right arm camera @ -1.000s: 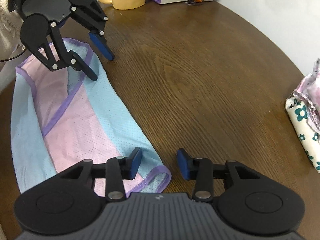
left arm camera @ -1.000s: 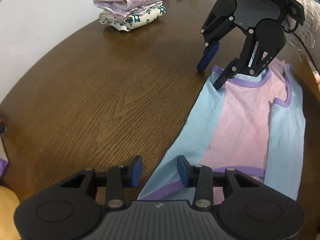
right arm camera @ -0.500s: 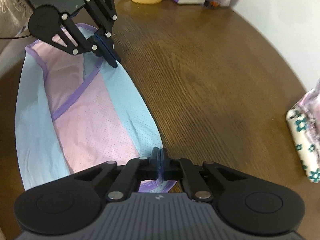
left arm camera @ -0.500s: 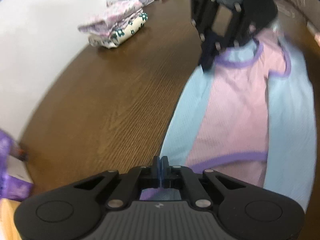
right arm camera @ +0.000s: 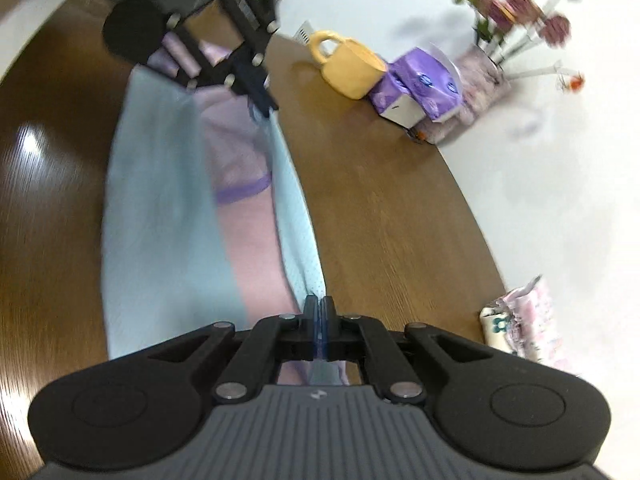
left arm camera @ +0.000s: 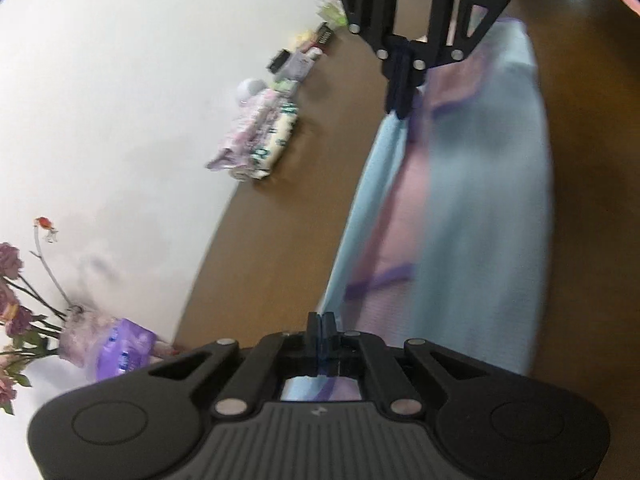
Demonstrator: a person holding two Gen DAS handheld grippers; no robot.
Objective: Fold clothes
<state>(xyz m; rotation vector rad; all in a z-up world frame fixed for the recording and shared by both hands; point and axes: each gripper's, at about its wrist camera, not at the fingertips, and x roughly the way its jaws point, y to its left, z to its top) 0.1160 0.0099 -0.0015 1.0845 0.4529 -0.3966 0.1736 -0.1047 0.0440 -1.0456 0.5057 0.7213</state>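
The lengthwise fold appears to be under way: the top (left arm camera: 472, 208), stretched along the wooden table (left arm camera: 280, 216), is pinched at one long edge by the closed left gripper (left arm camera: 320, 330) and right gripper (right arm camera: 319, 316), and that edge probably needs carrying across evenly.

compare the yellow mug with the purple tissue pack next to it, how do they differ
The yellow mug is rounded, plain and has a loop handle; the purple tissue pack is boxy, shiny and printed. The mug lies nearer the pink and blue garment; the pack sits nearer the table edge. Both rest on the brown wooden table.
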